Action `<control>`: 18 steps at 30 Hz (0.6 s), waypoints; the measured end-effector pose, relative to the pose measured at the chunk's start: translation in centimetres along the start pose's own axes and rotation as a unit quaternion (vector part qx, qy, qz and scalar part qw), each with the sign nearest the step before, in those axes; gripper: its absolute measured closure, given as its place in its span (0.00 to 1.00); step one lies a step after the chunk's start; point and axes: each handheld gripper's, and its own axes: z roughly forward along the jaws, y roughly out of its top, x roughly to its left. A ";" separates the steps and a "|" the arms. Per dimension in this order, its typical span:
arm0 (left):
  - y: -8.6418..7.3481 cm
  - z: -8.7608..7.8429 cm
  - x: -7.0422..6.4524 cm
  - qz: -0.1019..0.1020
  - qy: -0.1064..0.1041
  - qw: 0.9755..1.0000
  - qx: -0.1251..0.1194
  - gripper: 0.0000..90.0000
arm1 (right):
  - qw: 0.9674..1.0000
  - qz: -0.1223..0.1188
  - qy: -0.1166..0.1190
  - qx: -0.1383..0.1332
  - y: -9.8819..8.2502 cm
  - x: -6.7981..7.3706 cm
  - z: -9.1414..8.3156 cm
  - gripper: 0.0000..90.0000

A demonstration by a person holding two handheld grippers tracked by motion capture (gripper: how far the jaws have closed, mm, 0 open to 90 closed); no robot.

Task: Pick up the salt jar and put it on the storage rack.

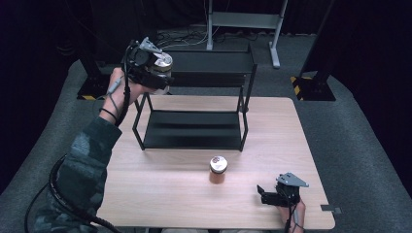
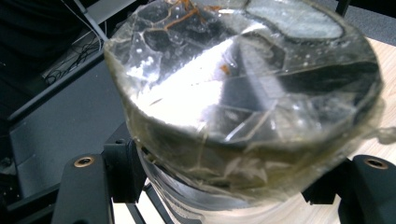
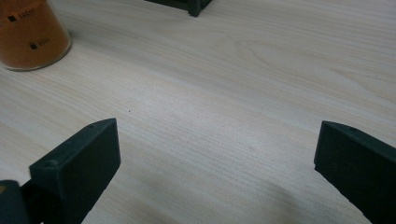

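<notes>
A person's left hand holds my left gripper (image 1: 154, 74) raised above the left end of a black two-tier rack (image 1: 194, 130). It is shut on a clear glass jar (image 1: 163, 63) with crinkled film over its top. In the left gripper view the jar (image 2: 243, 102) sits between both jaws of the left gripper (image 2: 229, 168), with the rack's upper shelf (image 2: 60, 121) behind it. My right gripper (image 1: 266, 195) lies low at the table's front right, open, and nothing is between the jaws of the right gripper (image 3: 215, 158). An orange-filled jar (image 1: 218, 170) stands upright mid-table, left of it.
The wooden table (image 1: 160, 184) carries the rack at its back centre. The orange jar (image 3: 30, 32) shows at the upper left of the right gripper view, with a rack foot (image 3: 196, 5) beyond. Grey carpet and dark stands surround the table.
</notes>
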 end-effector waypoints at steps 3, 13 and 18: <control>0.4 -0.1 0.1 0.000 0.001 1.000 -0.001 0.34 | 1.000 -0.001 0.000 0.000 0.0 0.0 0.0 0.00; 1.6 -0.2 0.0 -0.001 0.008 1.000 -0.006 0.34 | 1.000 0.000 0.000 0.000 0.0 0.0 0.0 0.00; 2.1 0.0 0.1 -0.006 0.009 1.000 -0.008 0.34 | 1.000 0.000 0.000 0.000 0.0 0.0 0.0 0.00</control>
